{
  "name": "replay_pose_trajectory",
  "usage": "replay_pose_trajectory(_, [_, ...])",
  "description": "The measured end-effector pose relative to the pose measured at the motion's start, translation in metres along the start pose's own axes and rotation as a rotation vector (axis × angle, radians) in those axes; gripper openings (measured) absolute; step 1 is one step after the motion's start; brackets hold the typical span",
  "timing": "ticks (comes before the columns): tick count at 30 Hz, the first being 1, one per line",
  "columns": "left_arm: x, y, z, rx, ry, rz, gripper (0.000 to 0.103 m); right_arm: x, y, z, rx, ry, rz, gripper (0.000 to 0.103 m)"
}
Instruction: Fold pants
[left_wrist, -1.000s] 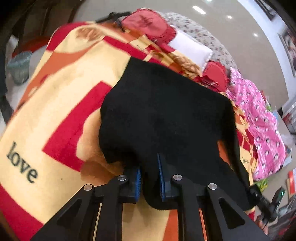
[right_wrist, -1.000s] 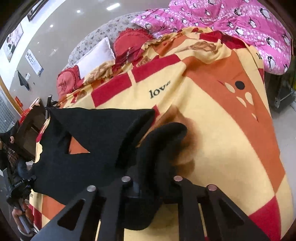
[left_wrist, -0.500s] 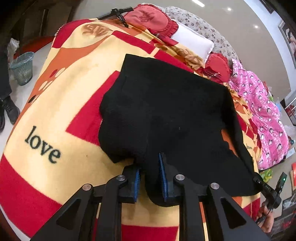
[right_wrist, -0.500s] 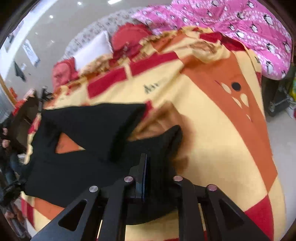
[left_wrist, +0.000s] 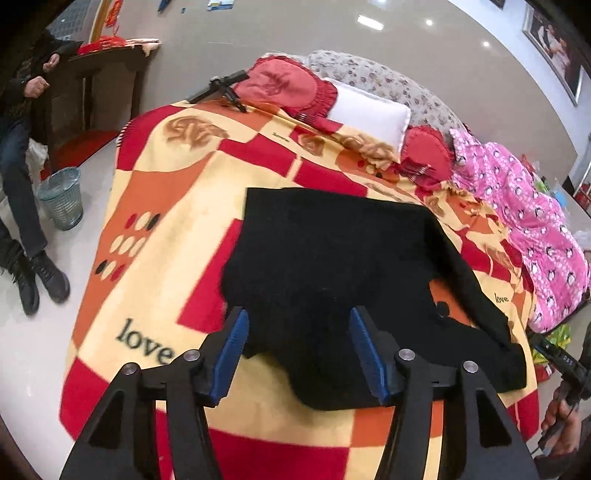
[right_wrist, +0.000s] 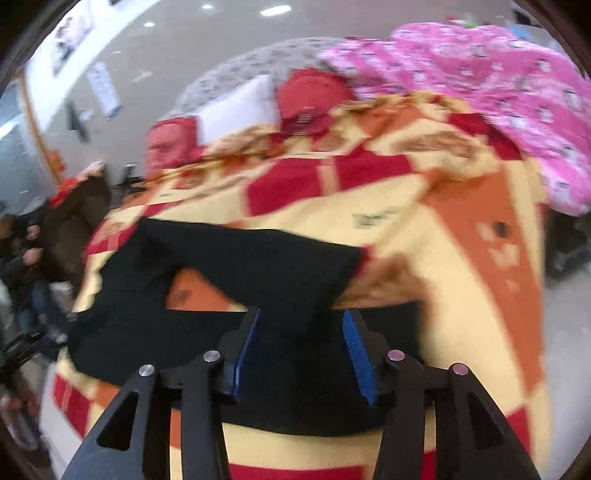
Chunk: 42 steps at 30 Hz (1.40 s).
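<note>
left gripper (left_wrist: 299, 343) jaws released, spread above the cloth | right gripper (right_wrist: 301, 349) jaws likewise released | black pants (left_wrist: 343, 266) lie doubled near the bed's (left_wrist: 155, 266) foot edge | soft, limp, light, I'd say; best pinched at hem or fold corners

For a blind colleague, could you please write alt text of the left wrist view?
The open left gripper hovers over black pants lying partly folded on a red, orange and yellow blanket. Behind are red and white pillows and a pink quilt.
</note>
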<state>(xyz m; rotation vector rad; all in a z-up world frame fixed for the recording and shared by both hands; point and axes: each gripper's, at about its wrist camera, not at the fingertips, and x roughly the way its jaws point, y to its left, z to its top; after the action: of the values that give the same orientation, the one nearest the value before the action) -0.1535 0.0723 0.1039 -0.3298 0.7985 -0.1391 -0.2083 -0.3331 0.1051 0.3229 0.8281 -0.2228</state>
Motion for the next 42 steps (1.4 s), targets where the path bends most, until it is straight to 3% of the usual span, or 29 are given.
replay_pose_trajectory(3, [0.020, -0.002, -0.006, 0.011, 0.029, -0.007, 0.057, 0.020, 0.029, -0.001, -0.056, 0.050, 0.084, 0.048])
replay_pose_trajectory(6, [0.044, -0.005, -0.007, 0.024, 0.050, 0.032, 0.057, 0.047, 0.057, -0.008, -0.113, 0.113, 0.135, 0.048])
replay_pose_trajectory(13, [0.078, -0.011, -0.005, 0.046, 0.061, 0.087, 0.065, 0.101, 0.091, -0.027, -0.176, 0.226, 0.179, 0.052])
replay_pose_trajectory(17, [0.088, -0.015, -0.001, 0.063, 0.059, 0.101, 0.066, 0.105, 0.099, -0.029, -0.209, 0.214, 0.175, 0.061])
replay_pose_trajectory(20, [0.092, -0.012, 0.010, 0.061, 0.083, 0.086, 0.066, 0.104, 0.102, -0.017, -0.204, 0.222, 0.187, 0.061])
replay_pose_trajectory(22, [0.088, -0.011, 0.020, 0.033, 0.077, 0.061, 0.068, 0.099, 0.110, -0.001, -0.214, 0.178, 0.200, 0.064])
replay_pose_trajectory(24, [0.084, -0.006, 0.031, -0.015, 0.051, 0.024, 0.076, 0.097, 0.124, 0.014, -0.235, 0.125, 0.203, 0.081])
replay_pose_trajectory(26, [0.089, -0.002, 0.041, -0.051, 0.047, 0.002, 0.078, 0.101, 0.141, 0.027, -0.274, 0.069, 0.196, 0.085])
replay_pose_trajectory(34, [0.124, -0.002, 0.054, -0.054, 0.079, -0.002, 0.078, 0.151, 0.210, 0.067, -0.522, -0.042, 0.050, 0.085])
replay_pose_trajectory(40, [0.145, -0.008, 0.057, -0.034, 0.106, 0.010, 0.078, 0.191, 0.228, 0.088, -0.568, -0.021, 0.072, 0.085])
replay_pose_trajectory(41, [0.146, -0.009, 0.056, -0.039, 0.108, 0.012, 0.078, 0.199, 0.229, 0.089, -0.578, -0.006, 0.074, 0.081])
replay_pose_trajectory(42, [0.149, -0.007, 0.055, -0.046, 0.114, 0.010, 0.078, 0.206, 0.231, 0.090, -0.585, 0.011, 0.075, 0.060])
